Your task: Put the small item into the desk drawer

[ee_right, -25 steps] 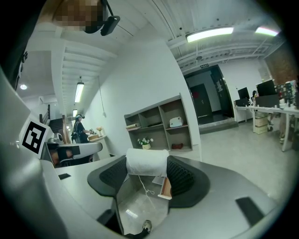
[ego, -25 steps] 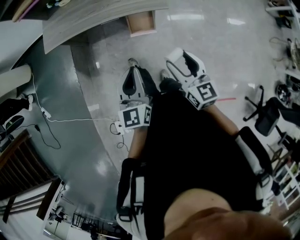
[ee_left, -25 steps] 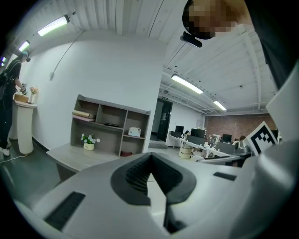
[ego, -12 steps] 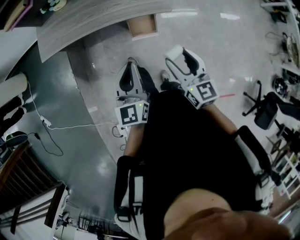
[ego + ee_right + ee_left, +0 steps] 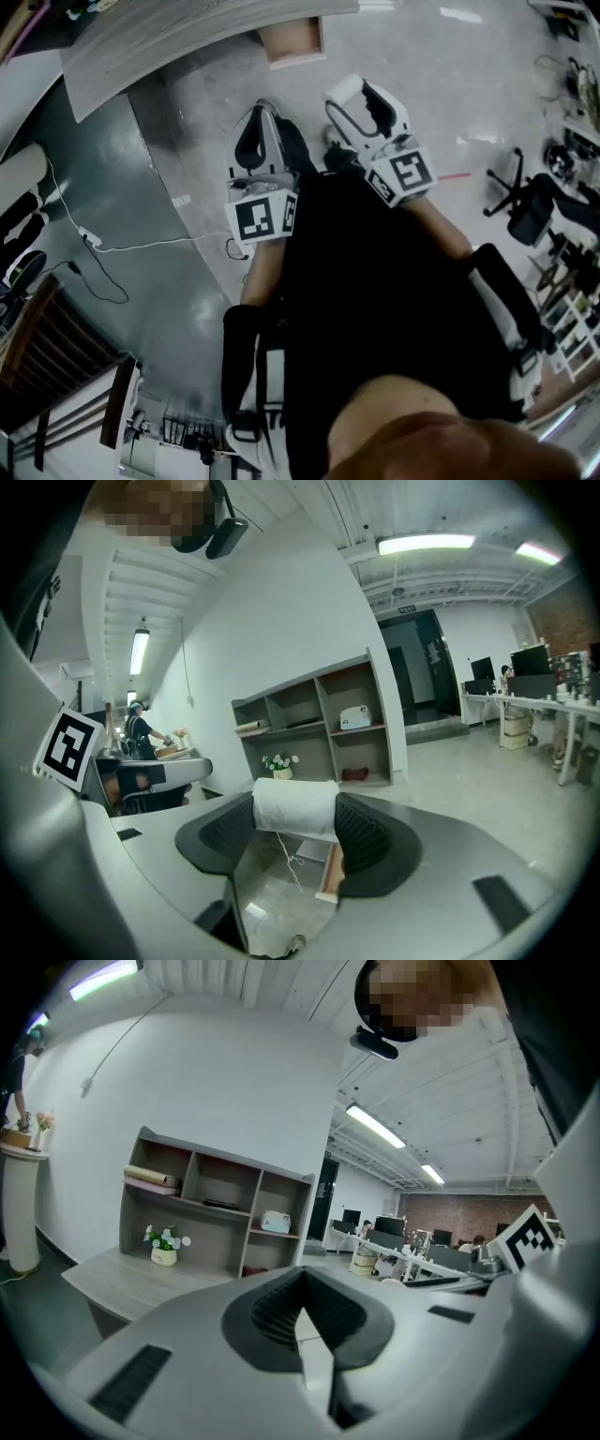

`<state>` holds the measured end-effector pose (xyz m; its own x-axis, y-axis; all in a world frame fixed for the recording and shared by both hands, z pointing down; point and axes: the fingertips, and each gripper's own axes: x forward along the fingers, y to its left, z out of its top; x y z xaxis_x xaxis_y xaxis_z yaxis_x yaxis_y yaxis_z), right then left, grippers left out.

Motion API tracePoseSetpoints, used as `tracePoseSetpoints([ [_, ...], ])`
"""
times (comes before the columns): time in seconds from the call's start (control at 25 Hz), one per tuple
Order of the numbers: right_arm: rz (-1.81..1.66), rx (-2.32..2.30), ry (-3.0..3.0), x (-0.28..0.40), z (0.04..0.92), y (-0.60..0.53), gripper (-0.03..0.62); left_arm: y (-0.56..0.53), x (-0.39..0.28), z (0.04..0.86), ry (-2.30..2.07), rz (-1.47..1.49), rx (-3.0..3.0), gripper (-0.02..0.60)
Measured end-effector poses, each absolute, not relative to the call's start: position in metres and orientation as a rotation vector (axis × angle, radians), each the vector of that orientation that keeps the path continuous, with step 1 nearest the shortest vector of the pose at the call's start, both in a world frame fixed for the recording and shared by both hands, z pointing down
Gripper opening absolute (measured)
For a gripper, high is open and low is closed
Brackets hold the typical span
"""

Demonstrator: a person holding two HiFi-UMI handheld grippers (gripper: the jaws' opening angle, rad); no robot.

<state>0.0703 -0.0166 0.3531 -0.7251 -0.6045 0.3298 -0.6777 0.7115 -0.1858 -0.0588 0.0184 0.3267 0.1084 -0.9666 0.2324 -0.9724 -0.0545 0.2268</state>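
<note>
My right gripper (image 5: pixel 295 808) is shut on a small white roll (image 5: pixel 295 806) with a loose thread hanging from it. In the head view that right gripper (image 5: pixel 349 94) is held out over the floor, with the white roll (image 5: pixel 341 90) at its tip, short of the open wooden drawer (image 5: pixel 295 42) under the grey desk (image 5: pixel 187 28). The drawer (image 5: pixel 330 874) also shows between the right jaws. My left gripper (image 5: pixel 258 141) hangs beside it, on the left. The left gripper (image 5: pixel 302 1309) has its jaws together with nothing in them.
A shelf unit (image 5: pixel 211 1208) stands on the desk with a small flower pot (image 5: pixel 164 1243). A white cable (image 5: pixel 112 246) trails across the dark floor at left. Black office chairs (image 5: pixel 534 202) stand at right. A person (image 5: pixel 141 728) stands at a counter at far left.
Both grippers have moved a little forward toward the desk and the drawer. The right gripper still holds the white roll.
</note>
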Motion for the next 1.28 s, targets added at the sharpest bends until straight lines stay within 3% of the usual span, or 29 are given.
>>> tracePoseSetpoints([
  [1.28,0.521,1.058,-2.520,0.006,0.447,-0.109,0.258,-0.055,-0.093,0.345,-1.830,-0.015,2.066,-0.002],
])
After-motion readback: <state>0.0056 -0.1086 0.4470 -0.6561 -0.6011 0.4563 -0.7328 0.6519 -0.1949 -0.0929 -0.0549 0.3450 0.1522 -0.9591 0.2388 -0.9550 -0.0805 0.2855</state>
